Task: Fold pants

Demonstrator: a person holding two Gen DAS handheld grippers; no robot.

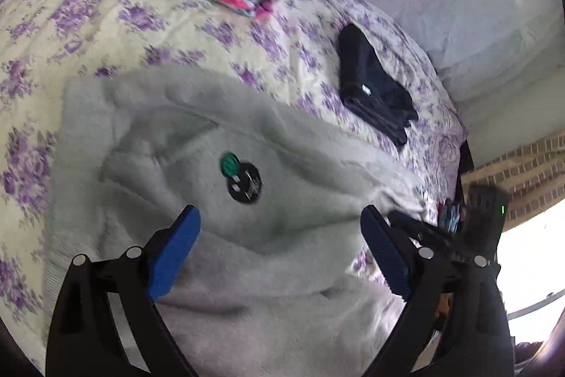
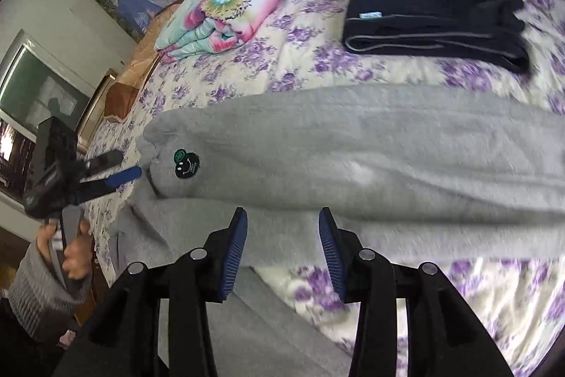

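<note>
Grey pants (image 2: 353, 151) are lying across the middle of the bed (image 2: 268, 66), partly doubled over, logo up — fold apparently underway. Both grippers are hovering with fingers apart, holding nothing: left gripper (image 1: 279, 249) over the logo end, right gripper (image 2: 282, 253) over the near edge. Next move probably calls for pinching an edge and carrying it across.

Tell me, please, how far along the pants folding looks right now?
Done: one dark pair lies folded on the floral bedspread. In hand: nothing is gripped; the grey pants are partly doubled over, with the left gripper and right gripper open above them. Left: folding the grey pair down compactly.
</note>
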